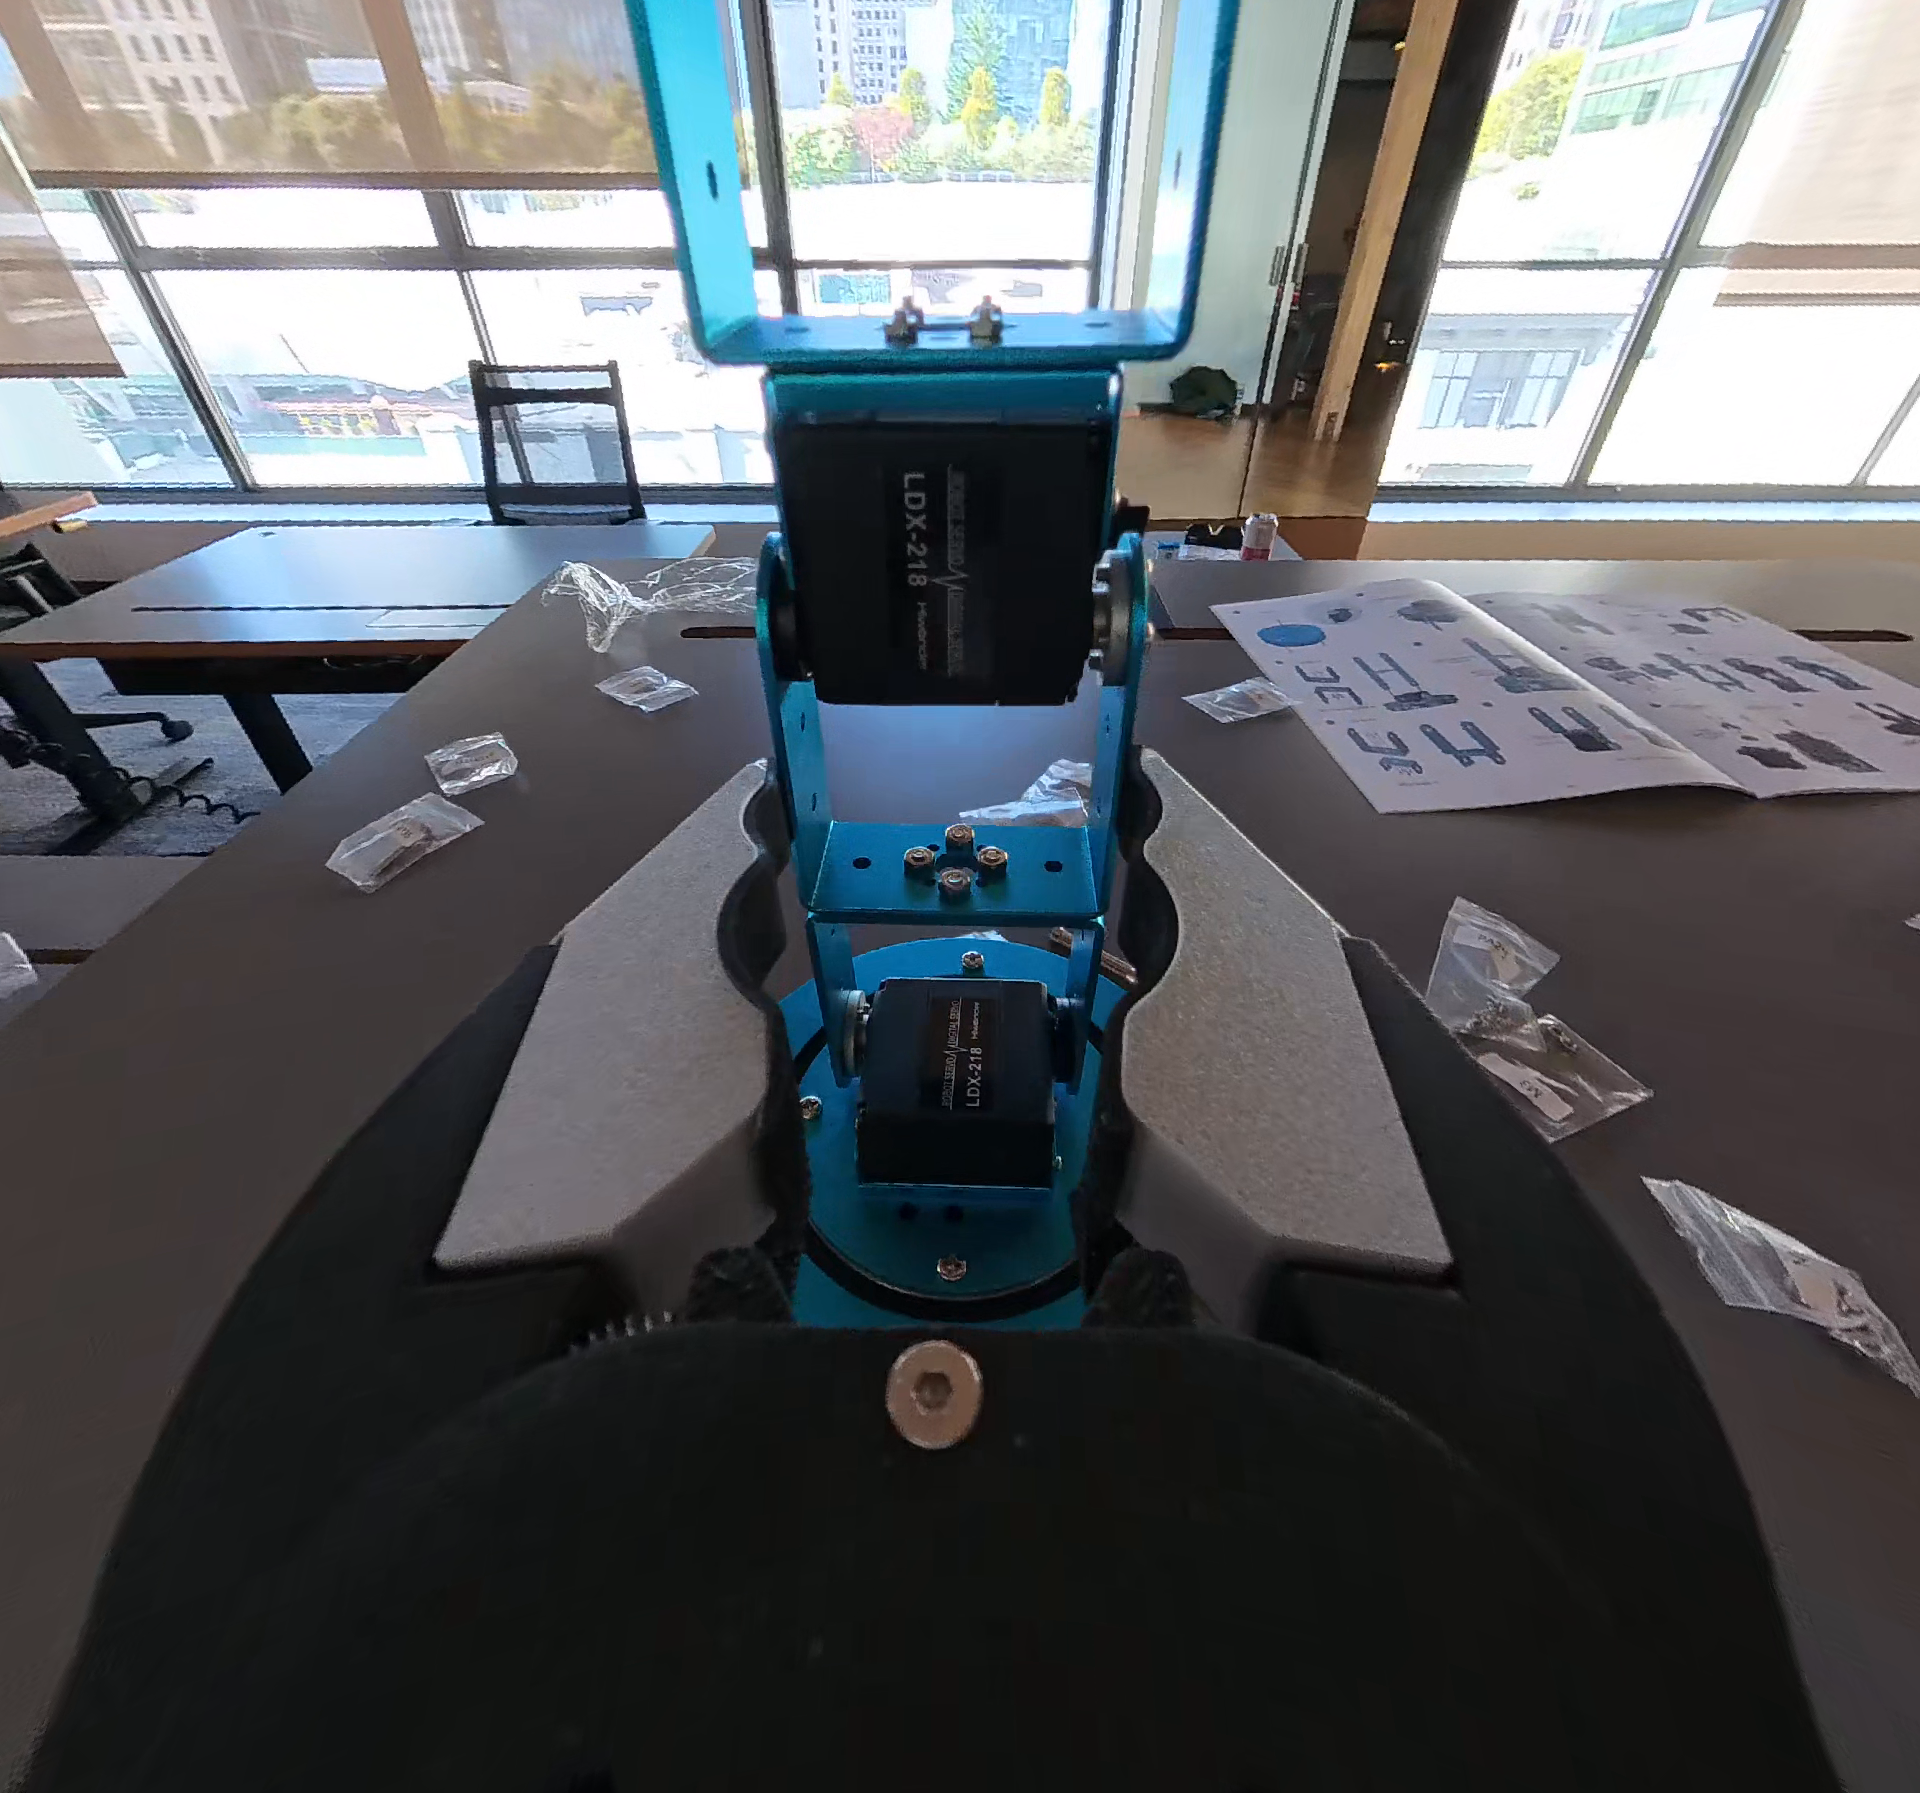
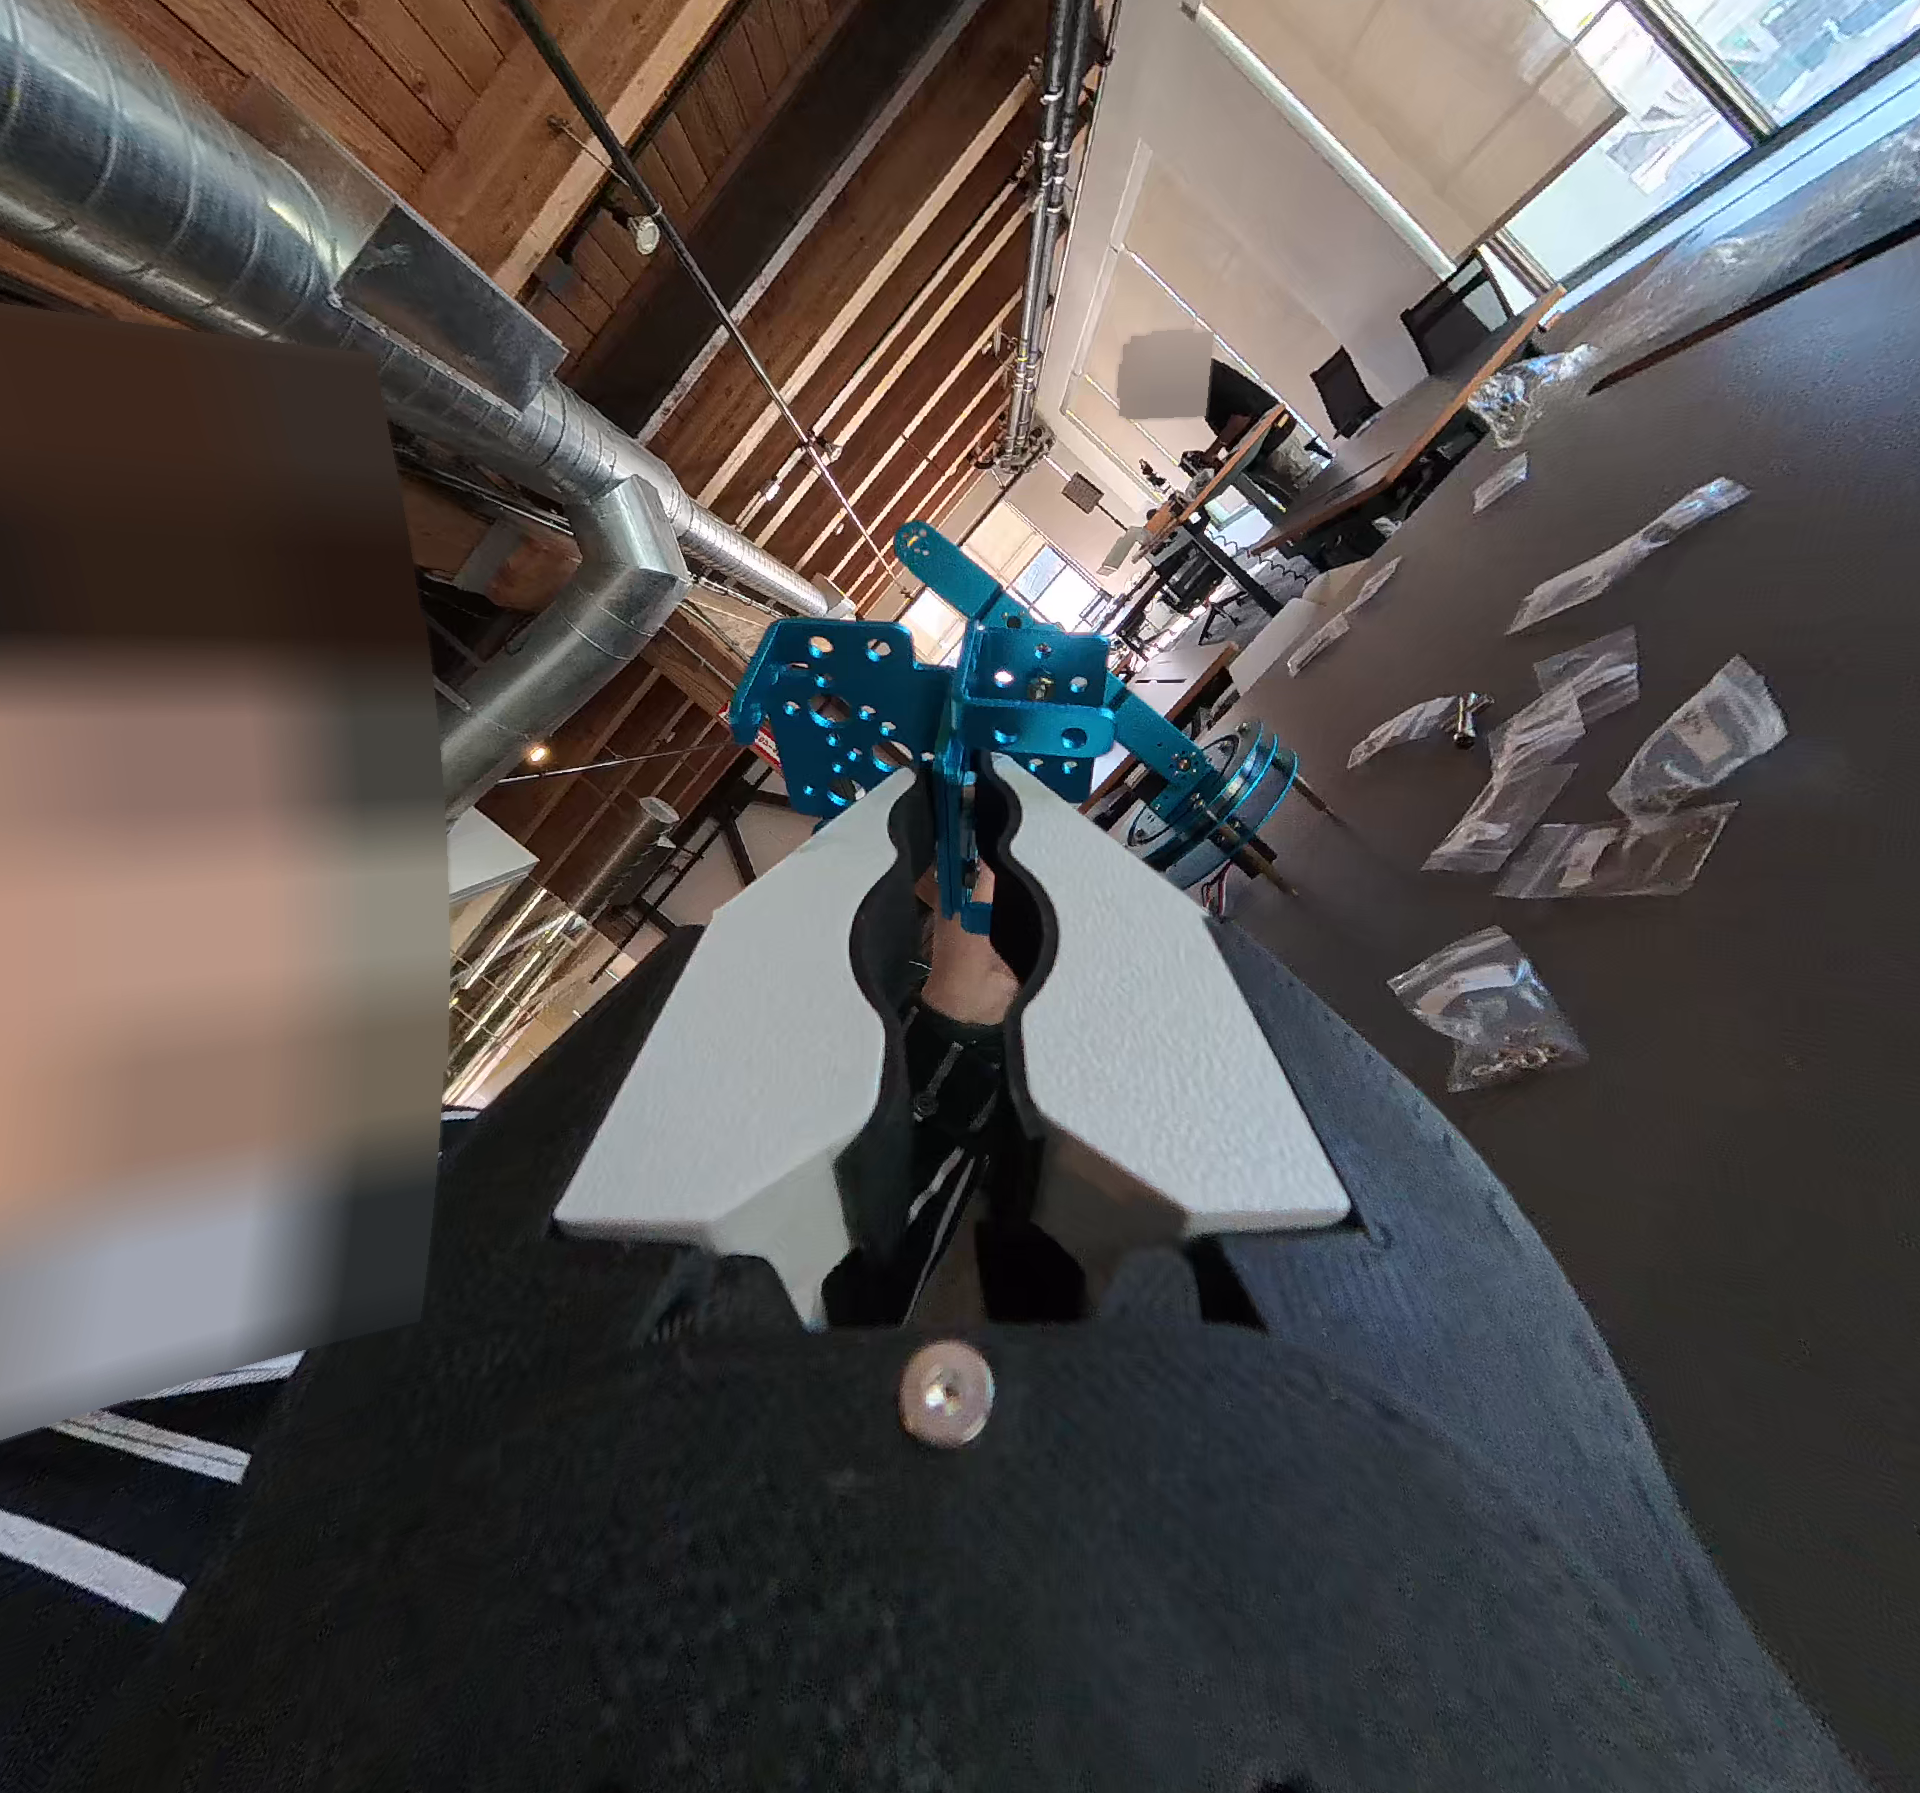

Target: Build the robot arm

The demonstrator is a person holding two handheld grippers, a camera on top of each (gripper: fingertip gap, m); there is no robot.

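Note:
A blue metal robot arm (image 1: 951, 870) stands upright on a dark table (image 1: 312, 1016). It has a round blue base (image 1: 935, 1276), two black servos (image 1: 935, 559) and an open U bracket (image 1: 717, 268) on top. My left gripper (image 1: 953, 808) is shut on the arm's lower bracket, one finger on each side, just above the lower servo (image 1: 956, 1089). My right gripper (image 2: 961, 787) is shut on a blue perforated bracket assembly (image 2: 1029, 694) and holds it in the air, off the table. The arm's round base also shows beyond it in the right wrist view (image 2: 1247, 777).
Several small clear bags of hardware (image 1: 400, 839) (image 1: 1517, 1016) (image 2: 1621, 787) lie scattered on the table. An open instruction booklet (image 1: 1558, 694) lies at the right. A crumpled plastic wrap (image 1: 623, 590) and a red can (image 1: 1258, 535) sit at the far edge. More desks and a chair (image 1: 556, 444) stand by the windows. The tips of one gripper are about 35 cm away from the tips of the other.

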